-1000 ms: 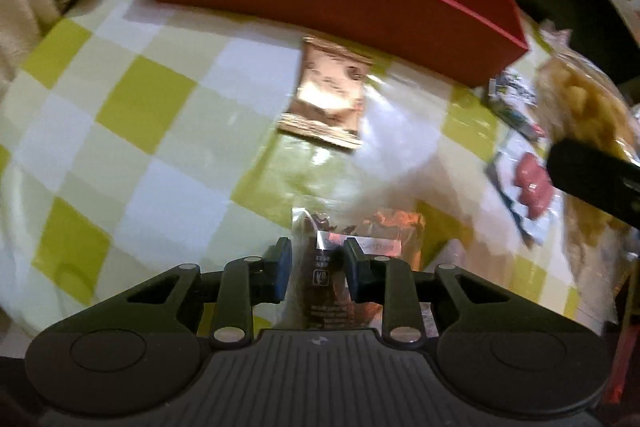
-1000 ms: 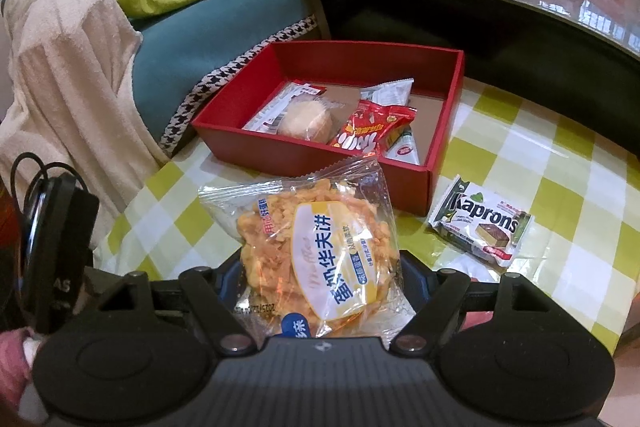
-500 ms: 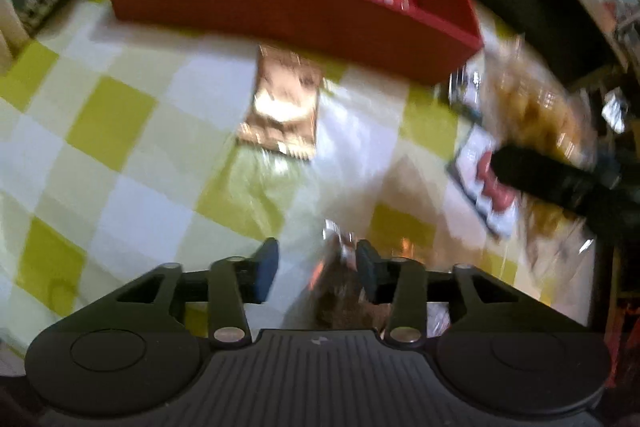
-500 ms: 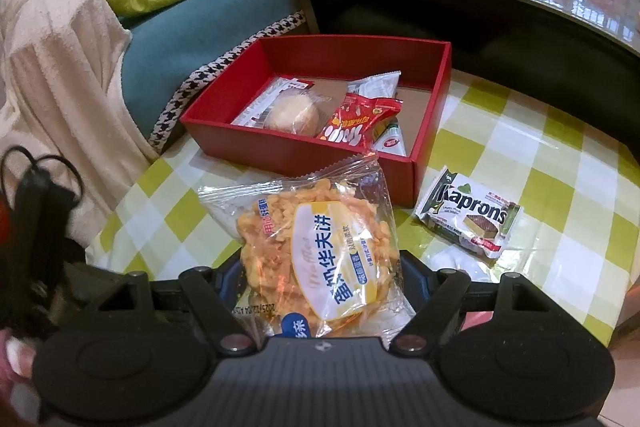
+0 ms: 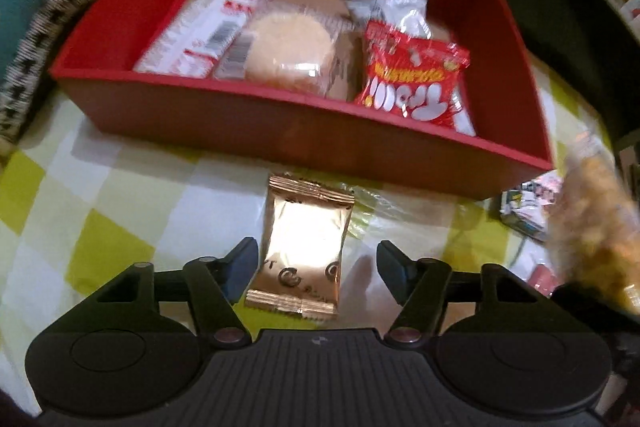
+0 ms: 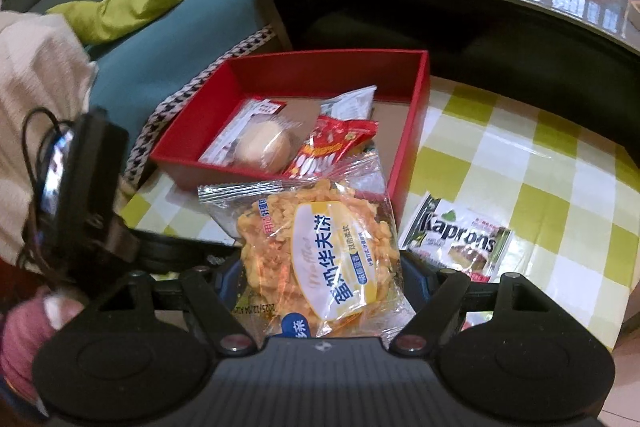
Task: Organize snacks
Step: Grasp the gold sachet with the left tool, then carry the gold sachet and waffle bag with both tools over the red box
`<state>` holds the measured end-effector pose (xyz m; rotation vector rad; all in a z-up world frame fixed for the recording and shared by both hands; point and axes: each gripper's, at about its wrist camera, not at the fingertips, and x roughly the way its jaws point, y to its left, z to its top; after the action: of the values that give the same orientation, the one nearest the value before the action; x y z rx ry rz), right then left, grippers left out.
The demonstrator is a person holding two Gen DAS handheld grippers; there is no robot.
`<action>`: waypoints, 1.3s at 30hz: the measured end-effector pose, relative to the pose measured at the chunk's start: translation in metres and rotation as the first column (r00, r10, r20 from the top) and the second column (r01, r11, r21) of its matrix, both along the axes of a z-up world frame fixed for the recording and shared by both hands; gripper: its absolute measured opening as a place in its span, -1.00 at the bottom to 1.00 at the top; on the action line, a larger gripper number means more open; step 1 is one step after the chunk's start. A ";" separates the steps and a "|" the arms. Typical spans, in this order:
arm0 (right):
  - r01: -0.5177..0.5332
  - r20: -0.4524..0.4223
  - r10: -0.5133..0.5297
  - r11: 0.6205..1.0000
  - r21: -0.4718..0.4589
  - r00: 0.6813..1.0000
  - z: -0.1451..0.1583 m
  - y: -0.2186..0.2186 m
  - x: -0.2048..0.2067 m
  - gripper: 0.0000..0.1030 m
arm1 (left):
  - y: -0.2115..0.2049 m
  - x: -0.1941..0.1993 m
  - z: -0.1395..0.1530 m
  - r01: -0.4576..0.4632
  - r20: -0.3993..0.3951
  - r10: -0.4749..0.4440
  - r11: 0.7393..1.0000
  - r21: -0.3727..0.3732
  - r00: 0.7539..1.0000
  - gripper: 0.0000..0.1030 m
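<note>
The left tool point(image 5: 316, 263), jaws just widened, straddled the gold foil packet point(image 5: 302, 247) ungripped. The right tool point(image 6: 320, 279) gripped the egg-crisp bag point(image 6: 316, 247); the red box point(image 6: 416, 107) likely came next.

Left tongs point(image 5: 318, 259) point steeply down, jaws just opened (nothing pinched); right tongs point(image 6: 322, 277) clamped, tilted downward.

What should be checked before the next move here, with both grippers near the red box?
1. Right gripper clamps the waffle cookie bag: ok.
2. Left gripper jaws, just opened, straddle the gold packet without pressing it: ok.
3. Gold packet lies flat on the checked cloth: ok.
4. Red box has bare floor free: ok.
5. Kaprons packet clear of both grippers: ok.
</note>
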<state>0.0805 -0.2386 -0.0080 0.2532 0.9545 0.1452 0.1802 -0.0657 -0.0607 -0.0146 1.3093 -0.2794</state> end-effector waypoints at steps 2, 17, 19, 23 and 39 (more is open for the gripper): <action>0.006 -0.005 -0.006 1.000 -0.001 1.000 -0.002 -0.002 0.006 0.62 | -0.004 -0.002 -0.002 0.019 0.021 -0.020 0.999 0.029 1.000 0.37; -0.018 -0.009 0.018 0.999 -0.045 1.000 -0.005 0.017 0.026 0.62 | 0.023 -0.009 0.028 -0.005 0.045 0.006 1.000 -0.017 0.999 -0.09; -0.021 -0.001 0.021 0.998 -0.052 1.000 -0.003 0.019 0.027 0.62 | 0.024 -0.011 0.036 -0.001 0.062 0.003 1.000 -0.029 0.998 -0.09; -0.023 0.014 0.024 0.997 -0.078 1.000 0.000 0.025 0.029 0.62 | 0.028 -0.014 0.054 0.000 0.101 0.007 0.998 -0.068 0.995 -0.09; 0.050 0.108 -0.042 0.996 -0.071 0.993 0.025 0.018 0.072 0.62 | 0.024 0.034 0.087 -0.044 0.184 0.066 0.992 -0.120 0.981 -0.09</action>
<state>0.1528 -0.2204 0.0165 0.1974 0.8461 0.0798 0.2140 -0.0415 0.0261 -0.1194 1.1026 -0.3018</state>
